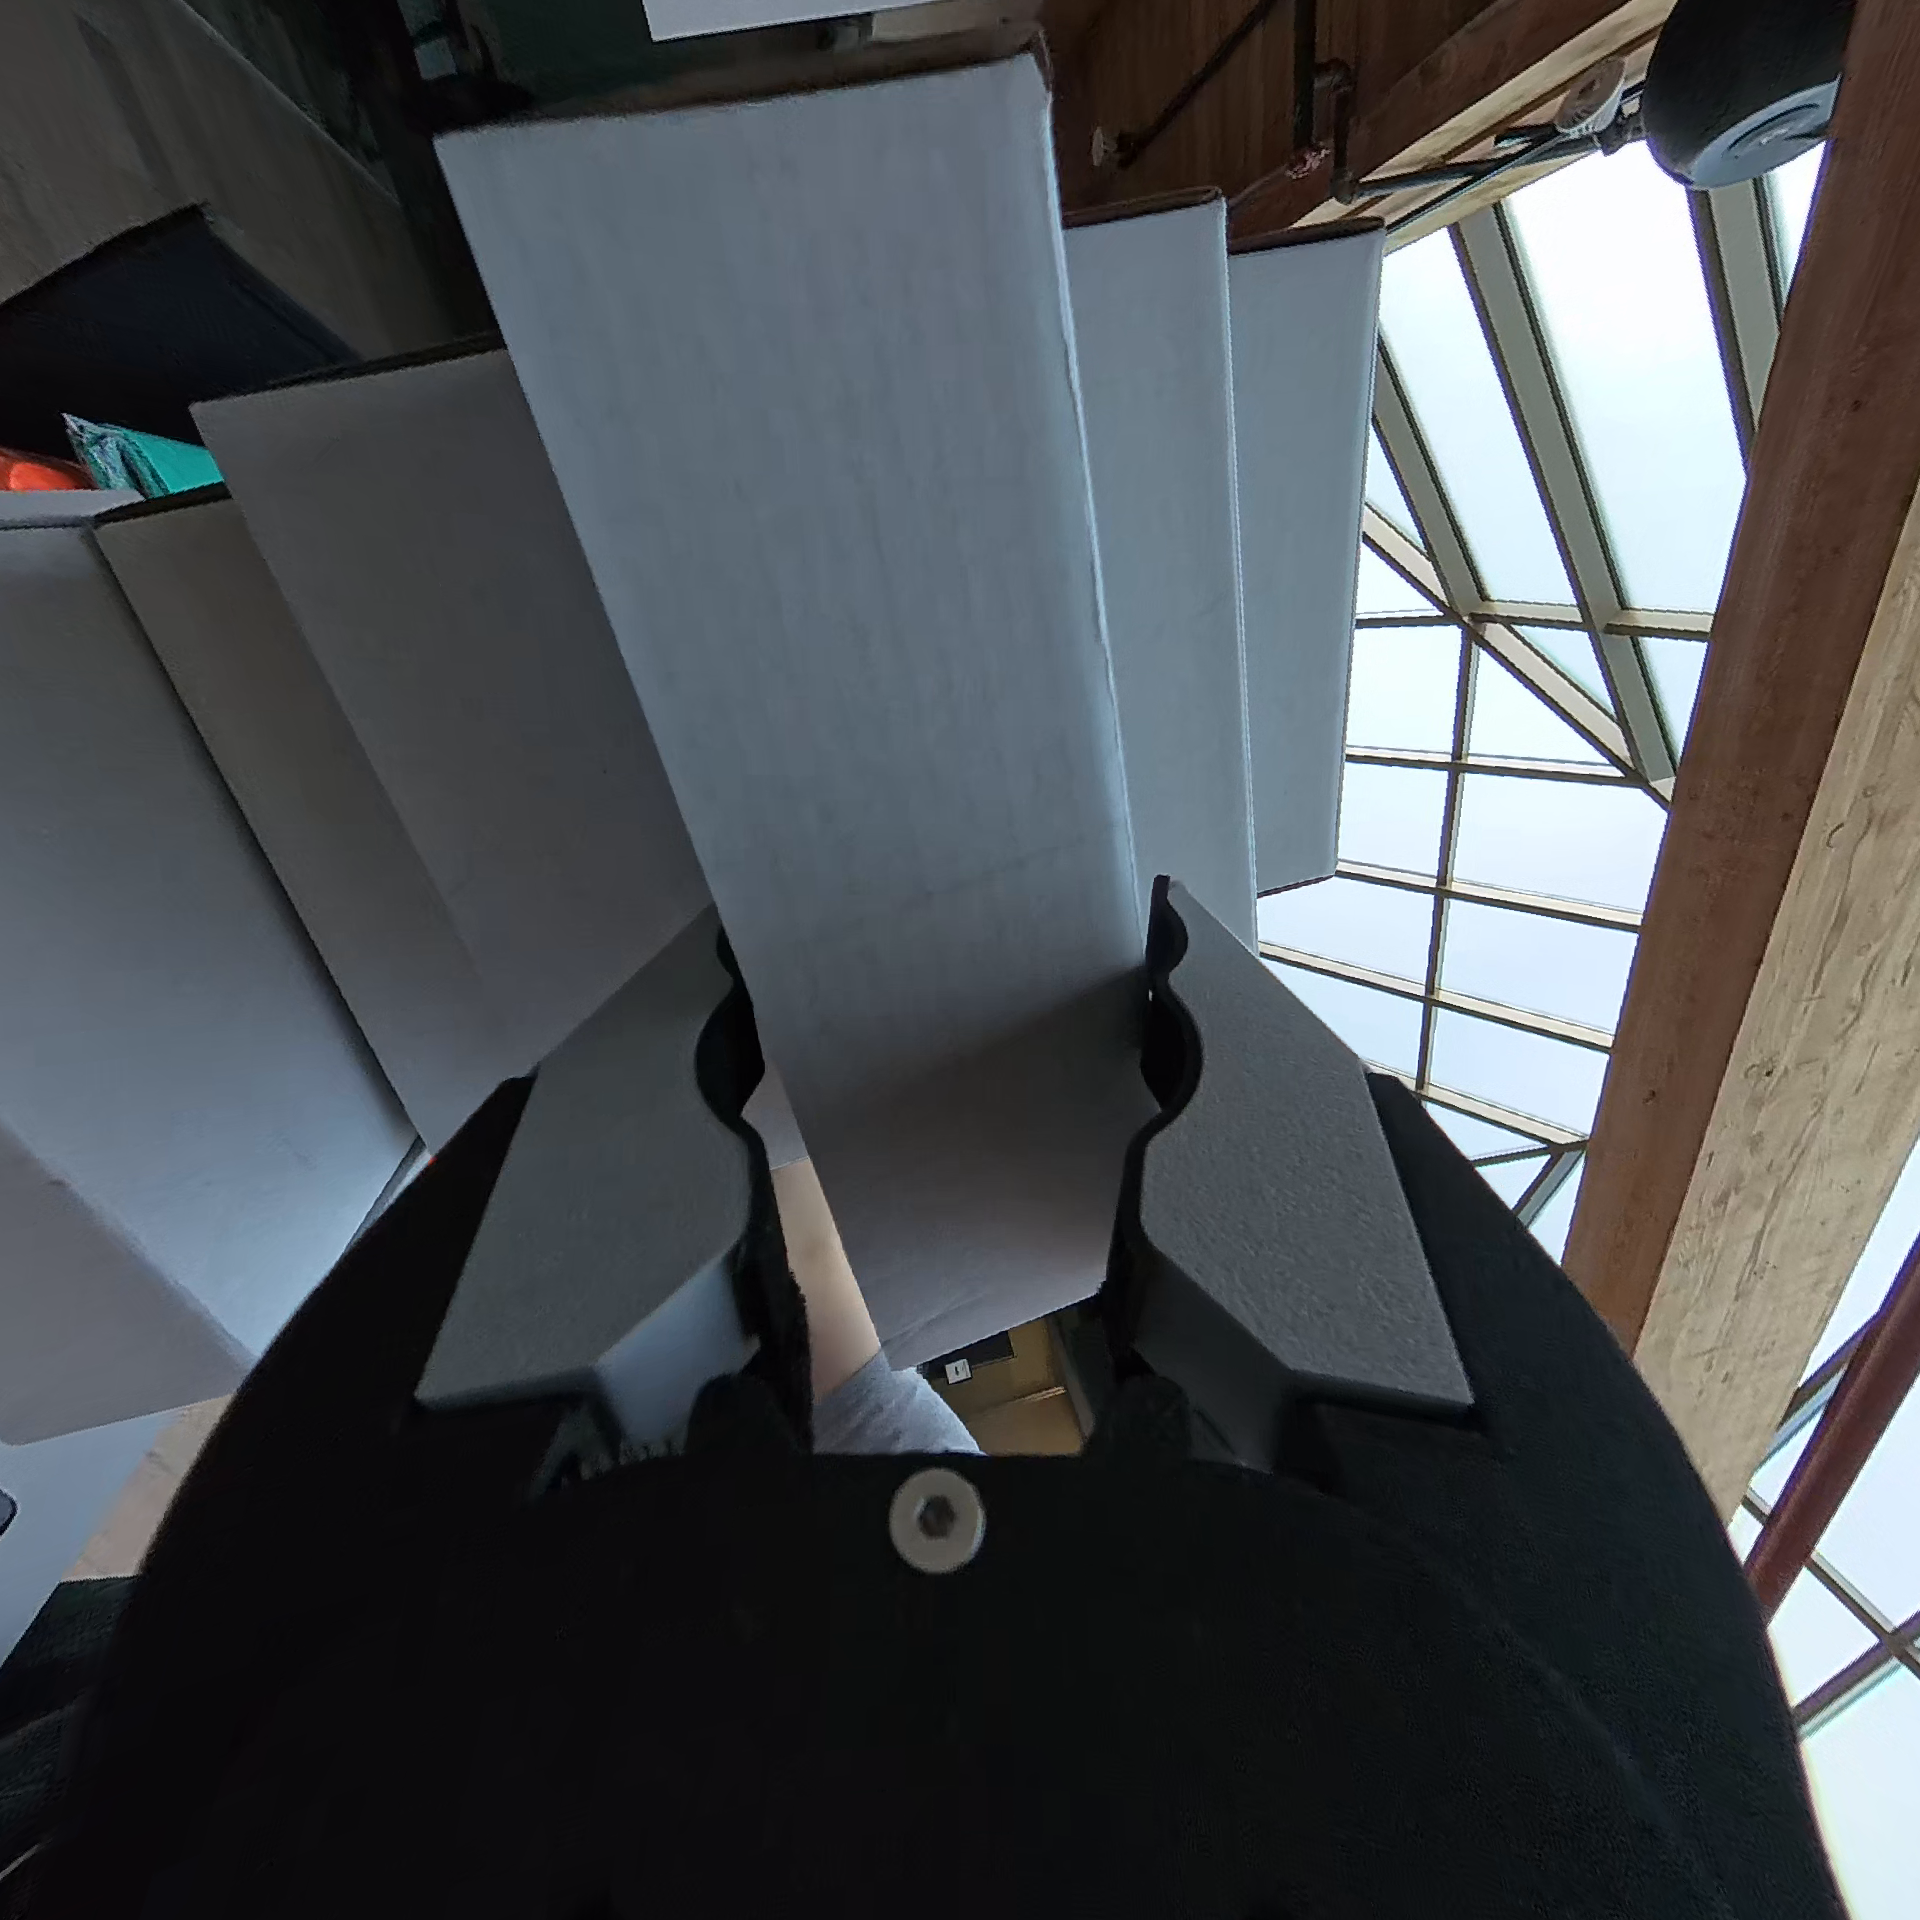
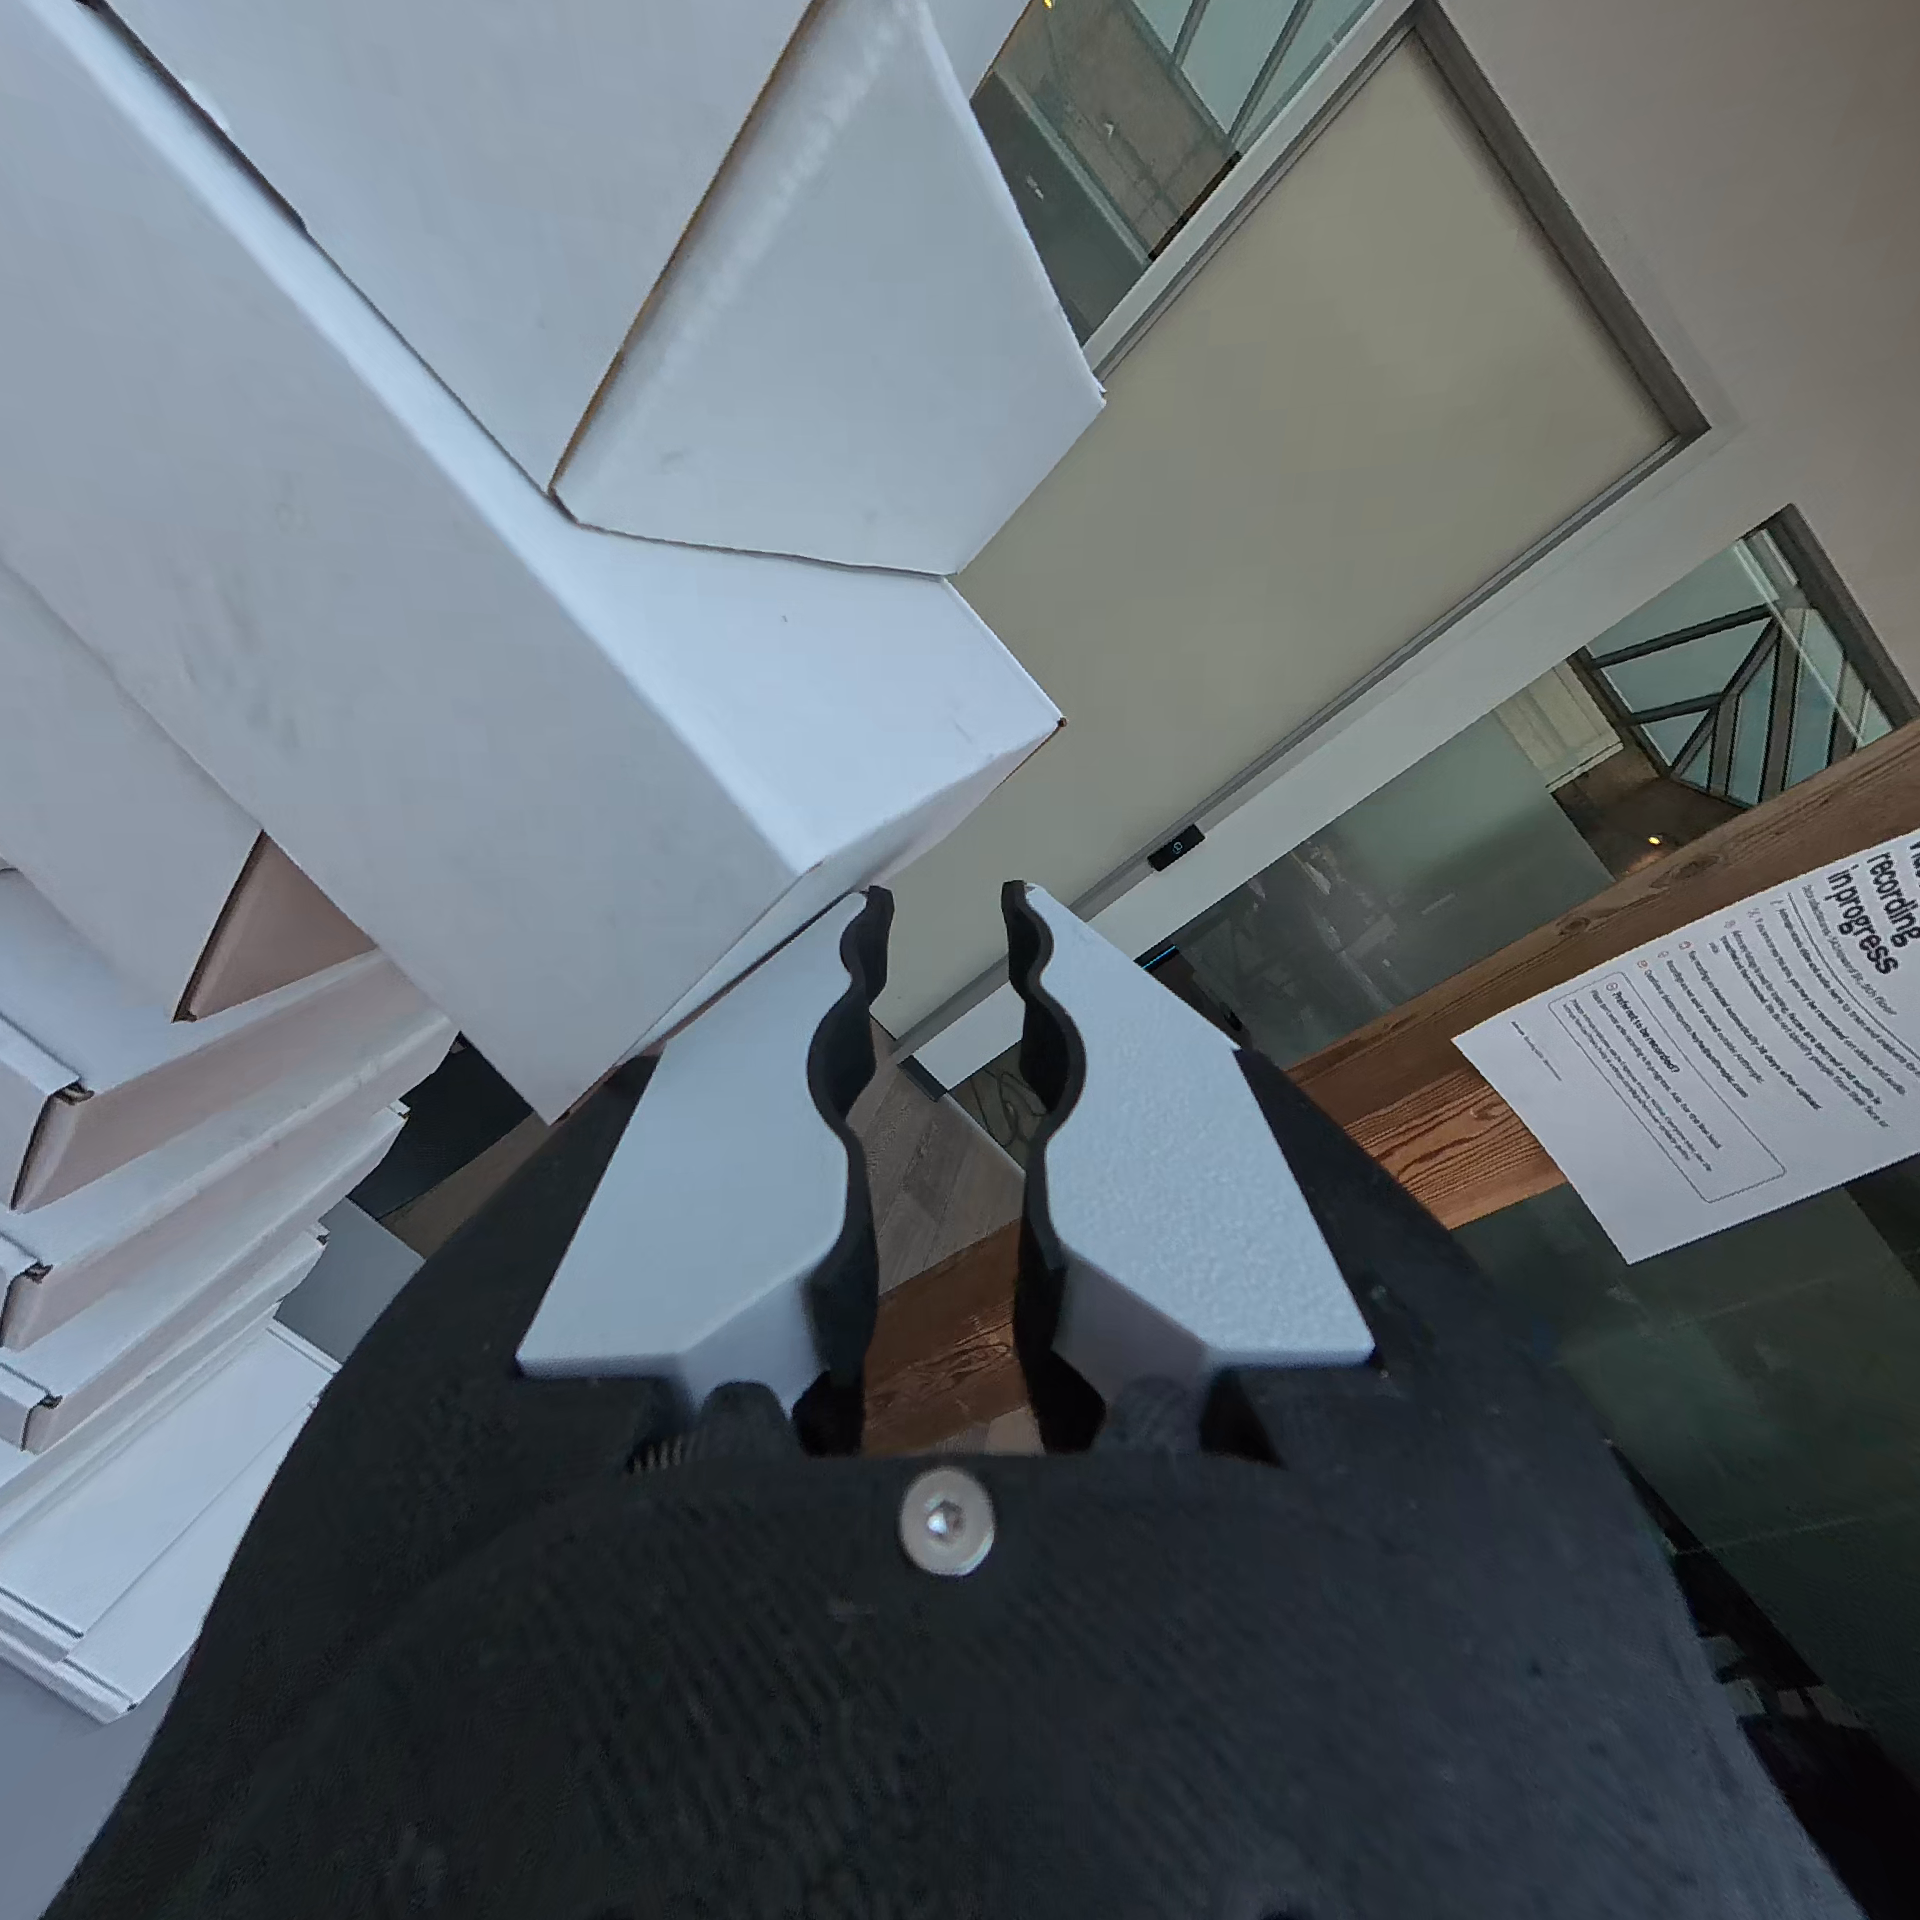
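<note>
In the left wrist view my left gripper (image 1: pixel 945 966) is shut on the lower end of a long white cardboard box (image 1: pixel 810 520). The box stands up between the two grey fingers (image 1: pixel 1247 1143) and leans away from the camera. More white flaps or boxes (image 1: pixel 1299 520) show behind it on the right. In the right wrist view my right gripper (image 2: pixel 945 894) is empty, its jaws a narrow gap apart. Its left fingertip sits just under the lower corner of a big white box (image 2: pixel 520 623); I cannot tell if they touch. A folded white flap (image 2: pixel 831 395) juts from that box.
Other white boxes (image 1: pixel 156 883) stand at the left of the left wrist view. A skylight (image 1: pixel 1538 675) and wooden beams (image 1: pixel 1766 831) lie beyond. A stack of flat white cartons (image 2: pixel 156 1195) is at the left of the right wrist view. A wooden ledge (image 2: pixel 1455 1122) carries a printed sheet (image 2: pixel 1714 1070).
</note>
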